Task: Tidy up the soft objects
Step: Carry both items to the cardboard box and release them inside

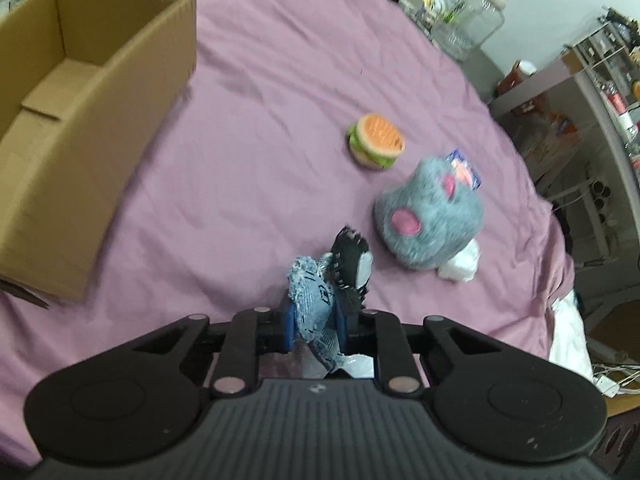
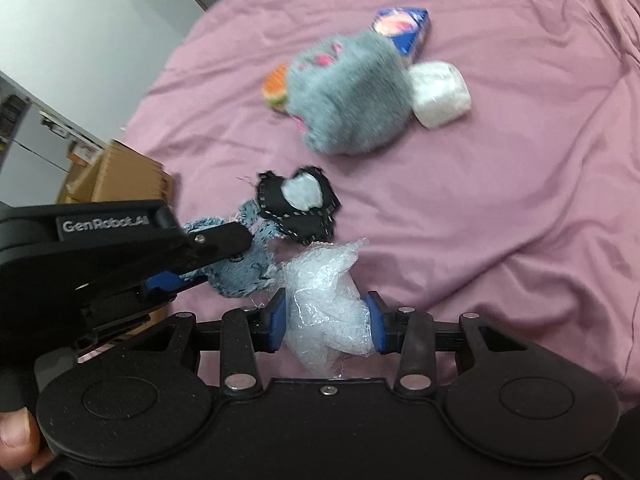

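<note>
My left tongs (image 1: 316,326) are pinching the denim patch toy (image 1: 310,300), its blue frayed cloth squeezed flat between the pads, the black stitched piece (image 1: 352,262) flopping loose above. It's limp and near weightless, I'd say, so a grip on the thick denim fold looks safer than the dangling black end. My right tongs (image 2: 326,316) are pressed onto a wad of bubble wrap (image 2: 324,292); it crushes easily and is slick, so I judge a bite across its middle is best. Both hang over the purple sheet (image 1: 260,80). The cardboard box (image 1: 80,92) stands open, well left of the denim toy. Beyond the toy, to its right, lie the grey furry plush (image 1: 428,216) and the squashy burger (image 1: 376,146), both still to collect
</note>
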Available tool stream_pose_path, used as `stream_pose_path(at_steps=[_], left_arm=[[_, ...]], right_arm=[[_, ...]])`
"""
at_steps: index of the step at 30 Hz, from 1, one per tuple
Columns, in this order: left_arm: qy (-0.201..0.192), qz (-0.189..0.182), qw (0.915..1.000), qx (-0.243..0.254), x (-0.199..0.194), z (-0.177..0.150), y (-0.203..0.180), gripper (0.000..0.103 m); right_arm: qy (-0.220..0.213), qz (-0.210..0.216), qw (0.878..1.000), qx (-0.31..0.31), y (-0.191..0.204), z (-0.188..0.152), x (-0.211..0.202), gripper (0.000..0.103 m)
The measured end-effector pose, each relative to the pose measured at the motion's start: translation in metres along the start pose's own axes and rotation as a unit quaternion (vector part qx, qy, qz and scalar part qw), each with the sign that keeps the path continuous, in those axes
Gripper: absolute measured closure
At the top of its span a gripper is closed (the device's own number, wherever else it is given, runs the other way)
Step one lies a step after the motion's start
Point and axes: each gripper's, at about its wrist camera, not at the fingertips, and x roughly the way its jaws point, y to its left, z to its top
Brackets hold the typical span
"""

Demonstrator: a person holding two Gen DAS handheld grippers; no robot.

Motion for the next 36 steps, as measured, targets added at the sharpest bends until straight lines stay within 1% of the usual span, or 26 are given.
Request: stream_pose_path(at_steps=[5, 8, 17, 21, 26, 29, 36], left_arm=[[-0.029, -0.007, 0.9995, 0.004, -0.026, 0.003, 0.005, 0.085], [-0.047, -0.005, 0.9988, 0.006, -0.040, 0.006, 0.008, 0.085], [-0.086, 0.000, 0.9963, 0.005, -0.075, 0.017, 0.025, 0.085], [-0.104, 0.003, 0.9945, 0.011, -0.090, 0.023, 0.032, 0.085], [-0.127, 0.012, 0.9916, 0.020, -0.107, 0.037, 0.041, 0.085], [-0.137, 0.018, 0.9901, 0.024, -0.114, 0.047, 0.047, 0.085], [-0.158, 0.045, 0.9856, 0.041, -0.122, 0.072, 0.060, 0.085]], right_arm=[[-0.029, 0.022, 0.999, -0.019, 0.007, 0.000, -0.012, 0.064], [-0.047, 0.038, 0.997, -0.036, 0.013, 0.000, -0.017, 0.065], [-0.090, 0.044, 0.991, -0.084, 0.040, 0.004, -0.024, 0.065], [-0.103, 0.059, 0.987, -0.112, 0.062, 0.012, -0.021, 0.065], [-0.114, 0.068, 0.982, -0.137, 0.085, 0.018, -0.014, 0.065], [-0.125, 0.077, 0.976, -0.158, 0.100, 0.020, -0.011, 0.065], [-0.142, 0.102, 0.969, -0.174, 0.123, 0.033, -0.001, 0.065]])
